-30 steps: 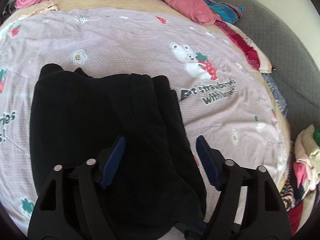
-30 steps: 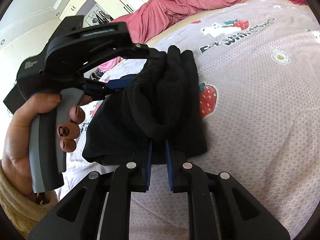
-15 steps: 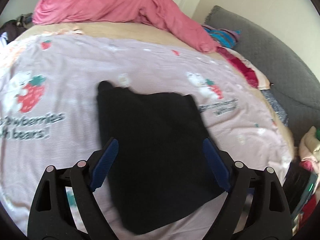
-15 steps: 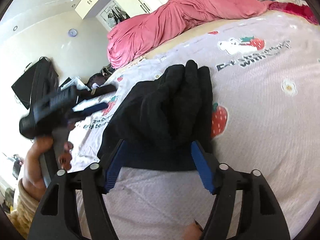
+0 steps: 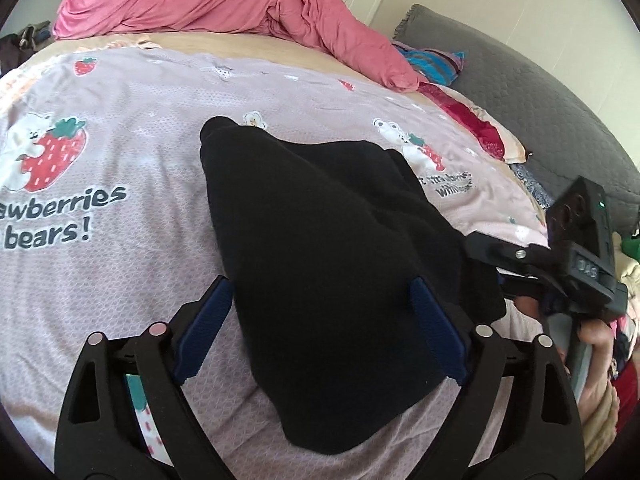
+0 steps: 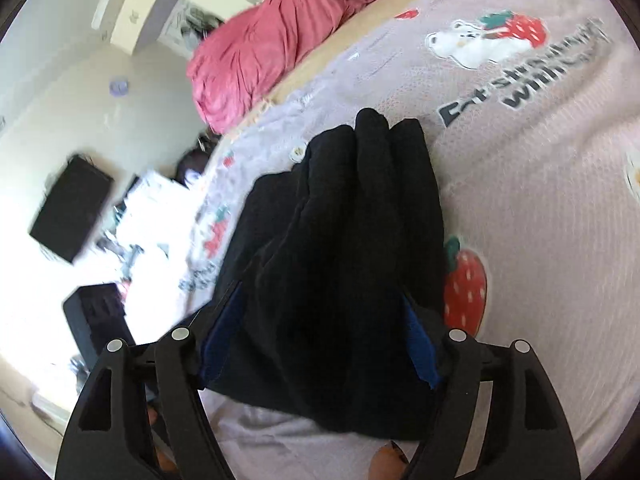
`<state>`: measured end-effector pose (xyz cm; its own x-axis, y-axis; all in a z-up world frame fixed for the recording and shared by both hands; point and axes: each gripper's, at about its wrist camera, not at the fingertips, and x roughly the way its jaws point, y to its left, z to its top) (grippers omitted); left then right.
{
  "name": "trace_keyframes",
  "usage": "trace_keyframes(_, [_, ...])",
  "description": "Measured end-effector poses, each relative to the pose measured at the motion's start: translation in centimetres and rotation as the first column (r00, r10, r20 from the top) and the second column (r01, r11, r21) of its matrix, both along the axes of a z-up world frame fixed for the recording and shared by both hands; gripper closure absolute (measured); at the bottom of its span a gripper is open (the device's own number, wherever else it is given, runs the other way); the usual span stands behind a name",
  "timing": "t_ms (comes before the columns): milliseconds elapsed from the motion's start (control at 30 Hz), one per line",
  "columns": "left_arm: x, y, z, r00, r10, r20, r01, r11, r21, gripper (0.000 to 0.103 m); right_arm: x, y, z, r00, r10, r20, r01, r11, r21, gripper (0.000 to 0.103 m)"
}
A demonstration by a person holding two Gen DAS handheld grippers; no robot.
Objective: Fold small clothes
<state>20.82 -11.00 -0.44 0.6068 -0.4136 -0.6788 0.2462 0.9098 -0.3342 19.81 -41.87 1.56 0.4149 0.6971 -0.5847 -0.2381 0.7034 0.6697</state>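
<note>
On the bed: a black garment (image 5: 320, 248) lies folded into a thick bundle on the lilac strawberry-and-bear sheet (image 5: 120, 128), near the middle of the printed area.
Left tool (image 5: 320, 332): jaws opening, released; the bundle's near end shows between the blue pads, which stand clear of it on both sides.
Right tool (image 6: 320, 340): jaws opening, released; the ridged folds of the garment (image 6: 344, 240) sit between its pads, unpressed.
Step in hand: judged to be letting go of a finished fold.
Doing it well: draw both tools off along the sheet without snagging the cloth, as the stacked layers look springy and could flop open; a light pat on the top ridge would settle them.
Surface: soft, slightly wrinkled bedding, so the bundle may sag or lean.
Room: a pink duvet (image 5: 224, 4) heaped at the far end, a grey quilted cover (image 5: 520, 92) along one side, other clothes piled by it, white cupboards behind.
Other side: the right wrist view shows blurred dark boxes against a bright floor.
</note>
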Motion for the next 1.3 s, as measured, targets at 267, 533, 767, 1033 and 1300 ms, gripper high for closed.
trace_keyframes(267, [0.4,0.3,-0.5,1.0,0.003,-0.001,-0.003,1.0,-0.03,0.015,2.0,1.4,-0.1,0.999,-0.019,0.043,0.022,0.998,-0.062,0.074])
trace_keyframes(533, [-0.3,0.4,-0.4,1.0,-0.002,-0.001,0.001,0.999,-0.036,0.015,0.8,2.3,1.5,0.986,-0.014,0.163,0.036,0.99,-0.133,0.089])
trace_keyframes(767, [-1.0,0.1,-0.2,1.0,-0.027,-0.011,0.027,0.998,-0.052,0.015,-0.5,1.4,2.2,0.978,-0.007,0.21,0.049,0.98,-0.194,0.09])
trace_keyframes(1033, [-1.2,-0.9,-1.7,0.996,-0.056,-0.072,0.052,0.997,-0.054,0.015,-0.4,0.7,-0.2,0.985,-0.034,0.17,0.074,0.97,-0.231,0.088])
trace_keyframes(1300, [-1.9,-0.7,-1.9,0.996,-0.047,-0.081,0.042,0.998,-0.057,0.015,-1.3,-0.6,-0.6,0.994,-0.011,0.105,0.025,0.991,-0.128,0.071])
